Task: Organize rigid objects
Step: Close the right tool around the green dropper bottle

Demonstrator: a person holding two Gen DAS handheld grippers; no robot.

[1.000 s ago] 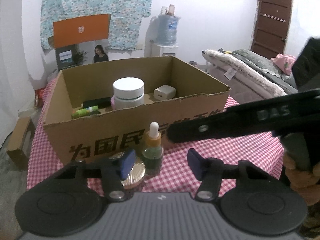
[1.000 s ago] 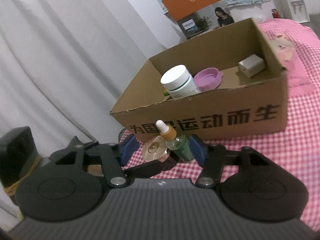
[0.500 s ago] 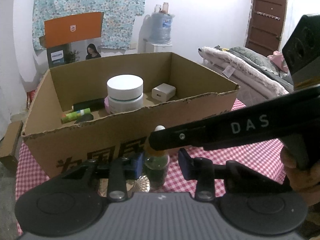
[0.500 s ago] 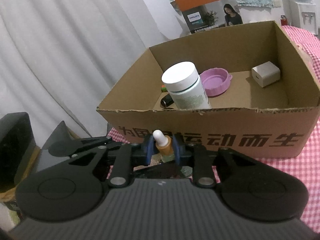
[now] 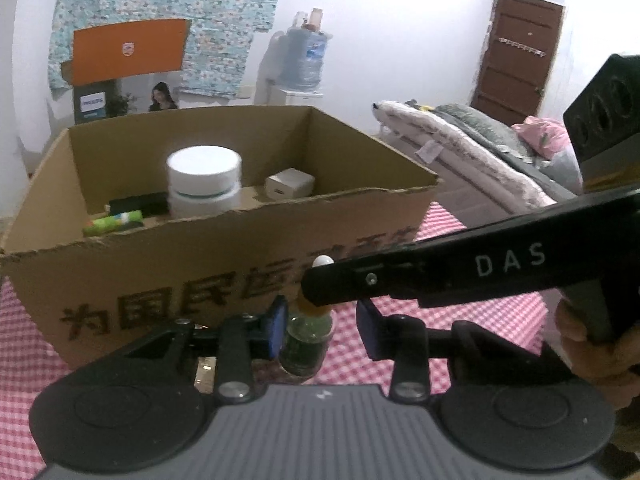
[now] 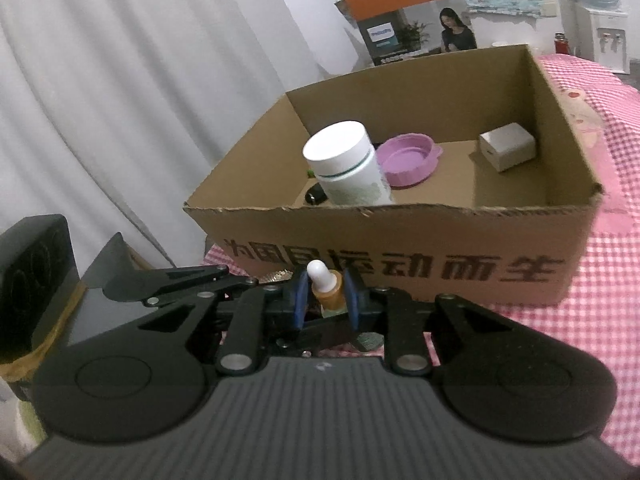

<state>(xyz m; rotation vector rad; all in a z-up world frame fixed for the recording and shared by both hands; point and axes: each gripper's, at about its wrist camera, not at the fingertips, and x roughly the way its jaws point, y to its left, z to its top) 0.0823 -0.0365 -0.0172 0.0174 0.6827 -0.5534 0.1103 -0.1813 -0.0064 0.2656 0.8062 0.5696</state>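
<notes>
A small green dropper bottle (image 5: 307,340) with an amber collar and white bulb stands on the checked cloth before the cardboard box (image 5: 224,256). My right gripper (image 6: 325,297) is shut on the dropper bottle (image 6: 326,286) at its collar; its finger crosses the left wrist view (image 5: 440,276). My left gripper (image 5: 322,328) is open, its blue pads either side of the bottle's body, the left pad close to the glass. A gold round lid (image 6: 276,277) lies beside the bottle, mostly hidden.
The box (image 6: 400,264) holds a white-capped jar (image 6: 346,168), a purple dish (image 6: 408,158), a white cube (image 6: 507,151), a green tube (image 5: 114,222) and a black item (image 5: 138,203). White curtain at left, a bed (image 5: 480,156) at right.
My right gripper closed on the dropper bottle's collar. My left gripper moved in around the bottle's body and narrowed. Both views drew closer to the box.
</notes>
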